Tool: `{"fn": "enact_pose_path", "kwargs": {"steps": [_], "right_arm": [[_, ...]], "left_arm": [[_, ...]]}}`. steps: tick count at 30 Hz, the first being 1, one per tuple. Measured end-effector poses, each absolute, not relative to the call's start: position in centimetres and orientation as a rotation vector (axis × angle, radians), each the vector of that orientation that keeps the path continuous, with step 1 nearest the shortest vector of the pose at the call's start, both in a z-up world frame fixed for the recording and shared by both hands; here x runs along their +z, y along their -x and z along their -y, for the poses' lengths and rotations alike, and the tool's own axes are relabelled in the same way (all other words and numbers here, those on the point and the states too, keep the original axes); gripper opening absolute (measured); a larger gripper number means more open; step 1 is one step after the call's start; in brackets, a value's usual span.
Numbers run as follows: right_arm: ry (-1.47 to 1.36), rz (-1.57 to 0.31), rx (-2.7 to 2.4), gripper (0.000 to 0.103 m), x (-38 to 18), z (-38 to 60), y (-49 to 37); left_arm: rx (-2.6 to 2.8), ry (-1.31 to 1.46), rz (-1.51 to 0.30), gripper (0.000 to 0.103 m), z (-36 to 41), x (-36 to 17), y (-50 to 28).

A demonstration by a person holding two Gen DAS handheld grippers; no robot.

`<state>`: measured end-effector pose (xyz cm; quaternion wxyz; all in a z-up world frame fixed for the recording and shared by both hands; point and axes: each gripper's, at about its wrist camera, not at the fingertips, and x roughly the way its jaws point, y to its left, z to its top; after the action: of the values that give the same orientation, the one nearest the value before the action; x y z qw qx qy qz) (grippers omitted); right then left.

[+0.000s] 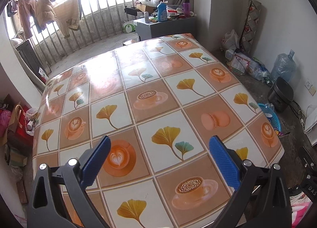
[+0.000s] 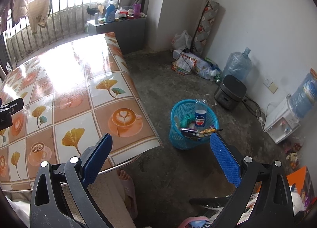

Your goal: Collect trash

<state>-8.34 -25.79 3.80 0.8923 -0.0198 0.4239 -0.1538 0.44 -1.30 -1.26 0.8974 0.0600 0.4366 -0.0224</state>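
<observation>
Left gripper (image 1: 159, 160) hovered over the table (image 1: 122, 81), jaws spread wide, nothing between them. The patterned cloth under it showed no loose item anywhere in the left wrist view; glare washed out the far side, so small scraps there could not be ruled out.

Right gripper (image 2: 160, 158) was also wide apart and empty, held off the table's corner and aimed toward the floor. Ahead of it stood the blue basket (image 2: 178, 137) on the concrete, near the table's edge but not touching it. Inside: an upright bottle (image 2: 200, 116) with a blue label, a greenish crumpled piece (image 2: 186, 120), and wrappers (image 2: 200, 131) lying across the near rim, partly overhanging.

Judgement: the table part of the collecting looked finished, or close to it; both tools were free. This read as the gap between a drop and the next pick.

More litter lay on the floor by the right wall, a small scatter (image 2: 293, 150) near the white appliance (image 2: 281, 121). A pile of bags and packets (image 2: 194, 63) sat at the far wall beside a water jug (image 2: 236, 63); whether that counted as trash could not be told.

Next move would likely call for choosing a target on the floor, lowering a gripper to it, and closing on thin, flat wrappers. The overhanging wrappers might need a nudge inward.
</observation>
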Motion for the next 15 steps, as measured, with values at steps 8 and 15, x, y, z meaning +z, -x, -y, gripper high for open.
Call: {"fn": "enact_pose_path", "kwargs": {"steps": [8, 15], "right_arm": [[0.060, -0.885, -0.297, 0.095, 3.78, 25.05, 7.94], [0.061, -0.885, -0.299, 0.095, 3.84, 24.92, 7.85]], "left_arm": [[-0.036, -0.106, -0.917, 0.097, 0.47, -1.53, -0.50], [-0.047, -0.106, -0.920, 0.097, 0.59, -1.62, -0.64]]}}
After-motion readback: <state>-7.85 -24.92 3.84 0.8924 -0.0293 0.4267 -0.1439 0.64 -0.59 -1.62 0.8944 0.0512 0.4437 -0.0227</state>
